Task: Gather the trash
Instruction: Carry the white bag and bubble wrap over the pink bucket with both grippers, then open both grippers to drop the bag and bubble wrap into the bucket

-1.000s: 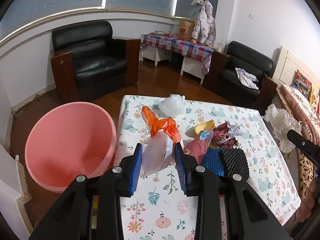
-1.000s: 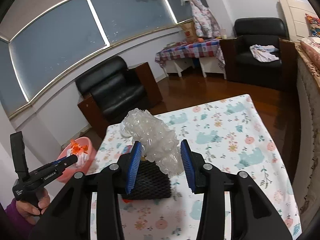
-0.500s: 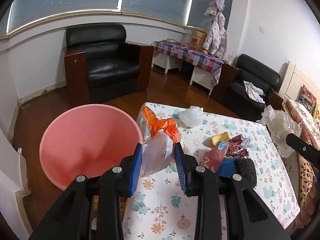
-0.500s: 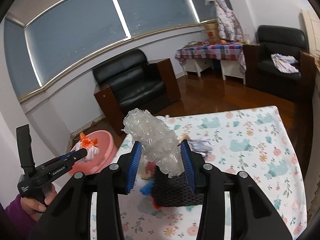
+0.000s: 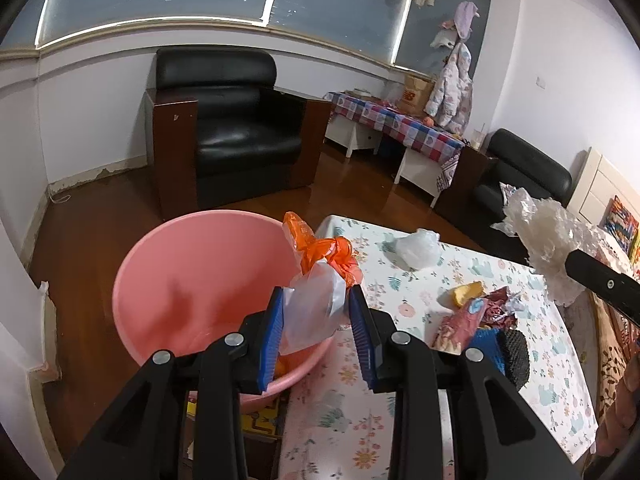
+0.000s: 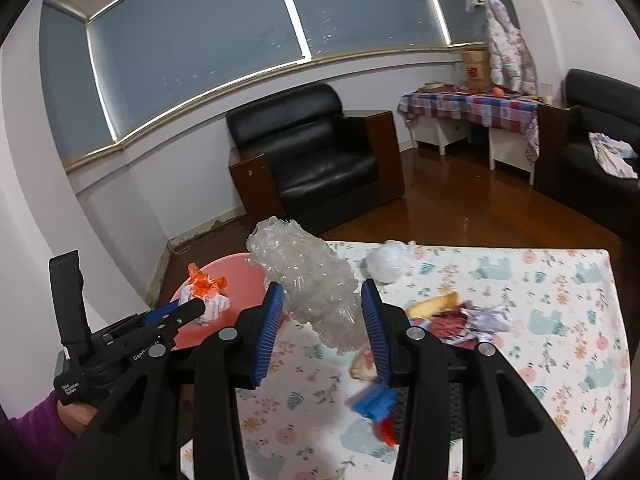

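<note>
My left gripper [image 5: 318,328] is shut on a clear plastic bag with an orange knotted top [image 5: 316,300], held over the near rim of the pink basin [image 5: 192,280]. From the right wrist view the same left gripper [image 6: 202,307] and the orange-topped bag [image 6: 208,288] hang above the pink basin [image 6: 236,268]. My right gripper [image 6: 322,320] is shut on a crumpled wad of clear plastic wrap [image 6: 308,276], raised over the table's left end. That plastic wrap [image 5: 548,240] also shows at the right of the left wrist view.
The floral-cloth table [image 6: 540,300] carries a white plastic ball [image 5: 416,246], a yellow scrap [image 5: 466,292], red and pink wrappers [image 5: 480,316] and a blue and black sponge [image 5: 504,350]. A black armchair [image 5: 236,136] stands behind the basin. A hand in a purple sleeve [image 6: 44,420] holds the left gripper.
Both grippers have swung left toward the pink basin with their loads. The left one's bag now hangs over the basin's rim; the right one's wrap has left the table's middle.
</note>
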